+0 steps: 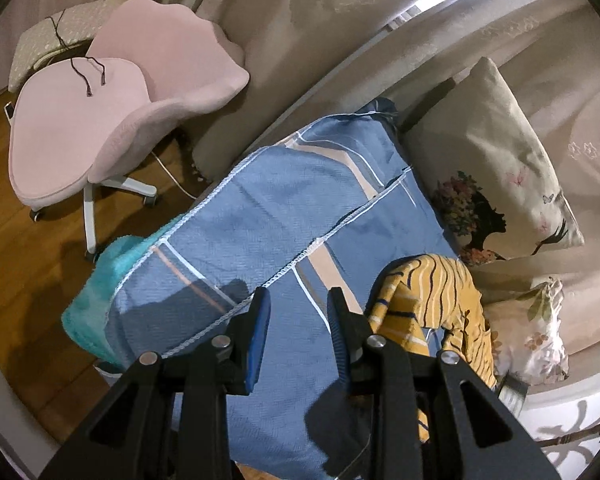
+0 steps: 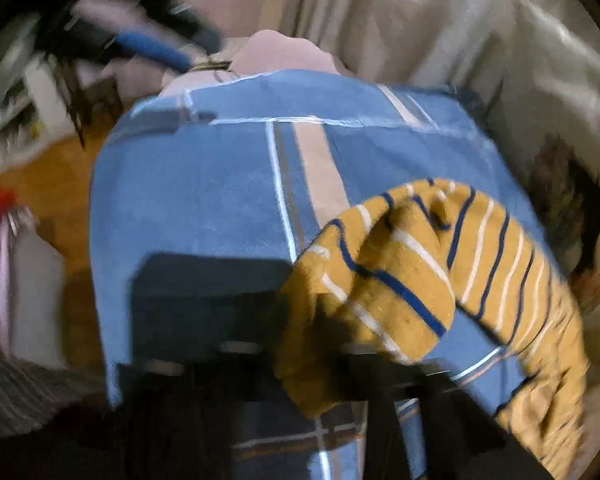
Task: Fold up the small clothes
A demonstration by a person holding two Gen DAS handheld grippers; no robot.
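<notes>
A mustard-yellow garment (image 1: 432, 304) with navy and white stripes lies bunched on a blue plaid bed cover (image 1: 276, 216). My left gripper (image 1: 298, 312) is open and empty above the cover, just left of the garment. The right wrist view is blurred by motion. There the striped garment (image 2: 420, 276) drapes over my right gripper, hiding its fingers; a fold hangs in front of the lens. I cannot tell how that gripper's jaws stand. The blue cover (image 2: 204, 192) fills the middle of that view. The left gripper's blue pad (image 2: 152, 50) shows far back, at upper left.
A pink swivel chair (image 1: 112, 108) stands on the wooden floor (image 1: 16, 280) left of the bed. A turquoise fluffy blanket (image 1: 96, 292) hangs at the bed's left edge. Printed pillows (image 1: 496, 168) and a floral cushion (image 1: 536, 336) lie to the right. Beige curtains (image 1: 324, 12) hang behind.
</notes>
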